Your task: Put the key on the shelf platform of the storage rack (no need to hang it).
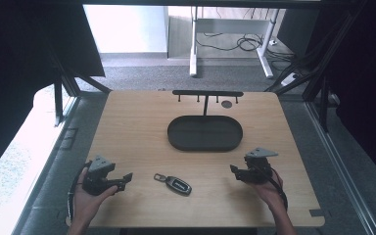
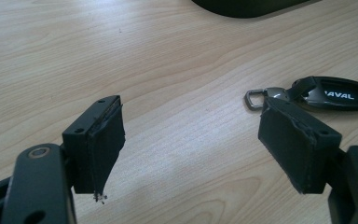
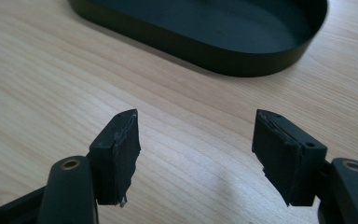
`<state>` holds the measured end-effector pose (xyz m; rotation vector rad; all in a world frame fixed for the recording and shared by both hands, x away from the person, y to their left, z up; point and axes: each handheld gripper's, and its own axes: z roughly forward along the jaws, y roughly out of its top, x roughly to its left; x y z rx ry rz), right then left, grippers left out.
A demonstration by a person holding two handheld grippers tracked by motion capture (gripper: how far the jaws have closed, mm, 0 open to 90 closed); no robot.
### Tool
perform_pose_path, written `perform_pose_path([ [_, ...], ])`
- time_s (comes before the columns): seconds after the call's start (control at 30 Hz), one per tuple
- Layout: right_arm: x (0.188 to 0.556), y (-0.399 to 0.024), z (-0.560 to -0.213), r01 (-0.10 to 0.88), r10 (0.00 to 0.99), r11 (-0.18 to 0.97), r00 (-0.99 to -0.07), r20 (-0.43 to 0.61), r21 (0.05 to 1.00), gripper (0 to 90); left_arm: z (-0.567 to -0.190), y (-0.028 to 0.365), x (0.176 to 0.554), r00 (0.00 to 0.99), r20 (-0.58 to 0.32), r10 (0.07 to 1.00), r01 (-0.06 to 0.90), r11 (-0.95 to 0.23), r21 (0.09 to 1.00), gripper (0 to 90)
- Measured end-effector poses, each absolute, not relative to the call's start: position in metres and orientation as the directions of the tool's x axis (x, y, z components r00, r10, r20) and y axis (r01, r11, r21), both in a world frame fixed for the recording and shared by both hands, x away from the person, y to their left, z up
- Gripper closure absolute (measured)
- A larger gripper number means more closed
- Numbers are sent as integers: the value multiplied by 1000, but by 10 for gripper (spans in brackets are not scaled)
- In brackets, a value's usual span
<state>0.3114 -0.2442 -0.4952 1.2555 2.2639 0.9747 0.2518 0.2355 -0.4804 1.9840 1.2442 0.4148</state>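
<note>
A black car key fob (image 1: 173, 183) with a metal ring lies on the wooden table (image 1: 137, 127) near its front edge, between the two grippers. In the left gripper view the key fob (image 2: 331, 93) sits just beyond the right jaw. My left gripper (image 1: 127, 180) rests at the front left, open and empty, a hand's width left of the fob. My right gripper (image 1: 233, 171) is at the front right, open and empty, pointing toward the black oval tray (image 1: 204, 133). The tray (image 3: 205, 28) appears empty and lies ahead of the right gripper (image 3: 196, 154).
Behind the tray stands a low black rack (image 1: 207, 94) with small hooks. A round dark disc (image 1: 226, 104) lies by it. The table's front edge is close under both hands. Table legs and cables (image 1: 245, 41) are on the floor beyond.
</note>
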Motion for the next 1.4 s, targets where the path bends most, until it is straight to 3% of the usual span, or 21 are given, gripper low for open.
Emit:
perform_pose_path([
  [0.57, 313, -209, -464, 555, 754, 500, -657, -18, 665, 345, -482, 232, 252, 486, -107, 867, 633, -265, 727, 227],
  [1.4, 323, -158, -452, 534, 653, 628, -758, -9, 566, 378, -482, 230, 252, 491, -107, 864, 635, -272, 723, 226],
])
